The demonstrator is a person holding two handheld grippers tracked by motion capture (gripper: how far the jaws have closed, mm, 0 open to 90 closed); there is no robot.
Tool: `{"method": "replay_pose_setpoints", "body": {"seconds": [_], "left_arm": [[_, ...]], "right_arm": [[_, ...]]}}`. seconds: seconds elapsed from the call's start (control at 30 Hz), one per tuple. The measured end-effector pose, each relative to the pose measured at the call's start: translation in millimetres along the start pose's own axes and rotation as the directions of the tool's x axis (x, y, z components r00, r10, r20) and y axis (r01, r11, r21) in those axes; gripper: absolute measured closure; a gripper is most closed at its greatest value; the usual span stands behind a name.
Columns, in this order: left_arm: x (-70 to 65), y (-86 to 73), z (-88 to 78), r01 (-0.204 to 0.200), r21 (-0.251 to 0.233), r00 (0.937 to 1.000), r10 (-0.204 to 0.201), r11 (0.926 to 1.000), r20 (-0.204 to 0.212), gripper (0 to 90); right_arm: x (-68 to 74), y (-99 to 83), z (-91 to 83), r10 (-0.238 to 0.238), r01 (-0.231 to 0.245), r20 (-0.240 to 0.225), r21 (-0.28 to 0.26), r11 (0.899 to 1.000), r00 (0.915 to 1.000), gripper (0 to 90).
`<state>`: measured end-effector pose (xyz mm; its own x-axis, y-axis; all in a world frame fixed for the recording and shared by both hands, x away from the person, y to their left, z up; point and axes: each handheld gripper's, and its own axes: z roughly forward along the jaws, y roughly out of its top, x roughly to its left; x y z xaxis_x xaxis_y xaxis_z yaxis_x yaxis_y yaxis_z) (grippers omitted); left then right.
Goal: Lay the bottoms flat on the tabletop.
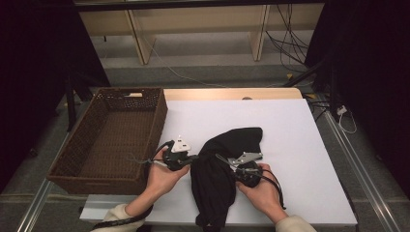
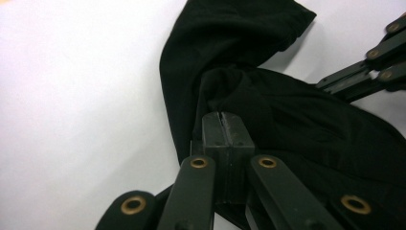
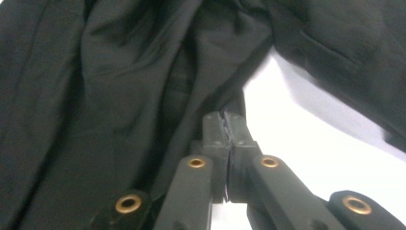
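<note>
White surface (image 1: 290,145) carries one black cloth (image 1: 217,169) and one brown wicker basket (image 1: 77,145) at its left edge. Two tools work it: the left tool (image 1: 196,157) is clamped on the cloth's left edge, and the right tool (image 1: 223,160) is pinched on a fold. Crumpled and matte, the cloth lies near the front edge, running from the middle down toward the person.

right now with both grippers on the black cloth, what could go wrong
1. Both the left gripper and right gripper pinch only a thin fold of the black cloth, so it may slip out on lifting.
2. The cloth's near end hangs over the table edge, and its weight could drag it off.
3. Carried left, trailing fabric might snag on the wicker basket rim.
</note>
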<state>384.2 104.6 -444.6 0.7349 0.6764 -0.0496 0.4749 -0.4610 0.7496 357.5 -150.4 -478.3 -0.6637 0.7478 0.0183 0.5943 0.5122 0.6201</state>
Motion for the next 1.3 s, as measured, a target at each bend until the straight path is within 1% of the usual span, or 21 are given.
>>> {"method": "replay_pose_setpoints", "body": {"seconds": [0.13, 0.2, 0.23, 0.3, 0.33, 0.4, 0.47, 0.53, 0.6, 0.67, 0.73, 0.77, 0.83, 0.9, 0.93, 1.0, 1.03, 1.1, 1.13, 1.23, 1.3], "left_arm": [[-6.2, -2.8, 3.3, 0.003, 0.026, 0.9988, -0.004, 0.9997, 0.048, 89.2], [-12.5, -3.2, 5.4, -0.015, 0.042, 0.9974, 0.012, 0.9990, 0.071, 89.1], [-15.3, -3.2, 5.9, -0.020, 0.049, 0.9965, 0.016, 0.9986, 0.082, 89.1], [-23.3, -2.9, 7.3, -0.042, 0.065, 0.9930, 0.034, 0.9970, 0.113, 89.1], [-26.5, -2.8, 7.8, -0.048, 0.069, 0.9911, 0.039, 0.9964, 0.127, 89.0], [-31.4, -2.9, 8.9, -0.066, 0.075, 0.9879, 0.054, 0.9950, 0.145, 88.8], [-34.1, -3.0, 10.3, -0.080, 0.075, 0.9869, 0.069, 0.9940, 0.146, 88.4], [-34.2, -2.9, 11.2, -0.086, 0.072, 0.9873, 0.075, 0.9937, 0.140, 87.8], [-33.0, -2.5, 11.1, -0.084, 0.066, 0.9877, 0.074, 0.9943, 0.137, 87.1], [-31.9, -0.9, 10.5, -0.096, 0.048, 0.9885, 0.089, 0.9942, 0.122, 83.7], [-30.4, 1.1, 10.4, -0.109, 0.010, 0.9892, 0.107, 0.9940, 0.100, 77.1], [-29.5, 2.2, 10.4, -0.113, -0.006, 0.9896, 0.113, 0.9936, 0.090, 72.5], [-28.4, 3.4, 10.9, -0.103, -0.029, 0.9920, 0.105, 0.9943, 0.070, 61.1], [-27.3, 4.4, 10.9, -0.096, -0.038, 0.9938, 0.098, 0.9947, 0.053, 54.8], [-26.9, 4.6, 10.8, -0.095, -0.043, 0.9939, 0.098, 0.9945, 0.052, 52.7], [-26.4, 5.5, 10.2, -0.095, -0.050, 0.9943, 0.097, 0.9942, 0.045, 50.0], [-26.2, 5.9, 10.0, -0.098, -0.052, 0.9941, 0.100, 0.9939, 0.042, 48.9], [-25.7, 7.1, 9.8, -0.097, -0.058, 0.9944, 0.099, 0.9936, 0.037, 47.4], [-25.4, 7.5, 9.8, -0.096, -0.058, 0.9946, 0.098, 0.9937, 0.033, 47.1], [-24.8, 7.7, 9.8, -0.095, -0.061, 0.9951, 0.096, 0.9936, 0.021, 46.9], [-24.5, 8.5, 9.3, -0.099, -0.068, 0.9949, 0.100, 0.9927, 0.015, 47.2]], "right_arm": [[-3.8, -3.5, -16.7, 0.011, -0.011, 0.007, 0.023, 1.000, 0.9999, 90.0], [-6.3, -7.4, -23.3, 0.018, -0.018, 0.010, 0.039, 0.999, 0.9998, 90.0], [-8.7, -11.3, -28.0, -0.002, 0.001, 0.013, 0.063, 0.998, 0.9999, 90.0], [-7.2, -16.3, -33.0, 0.049, -0.049, 0.015, 0.067, 0.997, 0.9987, 90.0], [-7.6, -20.9, -37.1, 0.057, -0.058, 0.012, 0.097, 0.994, 0.9983, 90.0], [-9.8, -28.5, -43.0, 0.070, -0.070, 0.009, 0.115, 0.991, 0.9975, 90.0], [-15.0, -33.9, -47.5, 0.106, -0.105, 0.000, 0.094, 0.990, 0.9944, 89.3], [-24.3, -34.3, -50.5, 0.146, -0.146, 0.008, 0.046, 0.988, 0.9893, 80.5], [-36.2, -31.2, -50.7, 0.167, -0.166, 0.057, -0.018, 0.986, 0.9843, 73.1], [-49.4, -26.8, -49.2, 0.200, -0.194, 0.107, -0.064, 0.979, 0.9741, 65.6], [-61.3, -22.7, -44.3, 0.221, -0.208, 0.148, -0.094, 0.974, 0.9640, 60.4], [-66.9, -21.5, -41.9, 0.228, -0.215, 0.155, -0.097, 0.972, 0.9611, 58.3], [-75.6, -18.5, -34.5, 0.233, -0.217, 0.180, -0.103, 0.971, 0.9557, 53.0], [-82.5, -15.1, -28.2, 0.238, -0.222, 0.197, -0.100, 0.970, 0.9510, 51.6], [-84.8, -13.5, -24.7, 0.244, -0.228, 0.204, -0.099, 0.969, 0.9481, 51.7], [-88.1, -11.2, -18.7, 0.225, -0.212, 0.203, -0.081, 0.974, 0.9531, 53.2], [-88.2, -9.9, -15.5, 0.223, -0.213, 0.205, -0.069, 0.975, 0.9531, 55.4], [-89.4, -8.6, -9.9, 0.200, -0.194, 0.199, -0.050, 0.980, 0.9594, 61.5], [-89.3, -7.5, -7.3, 0.202, -0.198, 0.197, -0.042, 0.979, 0.9594, 64.0], [-91.7, -3.4, -7.1, 0.195, -0.190, 0.184, -0.044, 0.981, 0.9634, 82.4], [-92.8, 1.1, -11.1, 0.224, -0.215, 0.160, -0.068, 0.974, 0.9614, 87.4]]}}
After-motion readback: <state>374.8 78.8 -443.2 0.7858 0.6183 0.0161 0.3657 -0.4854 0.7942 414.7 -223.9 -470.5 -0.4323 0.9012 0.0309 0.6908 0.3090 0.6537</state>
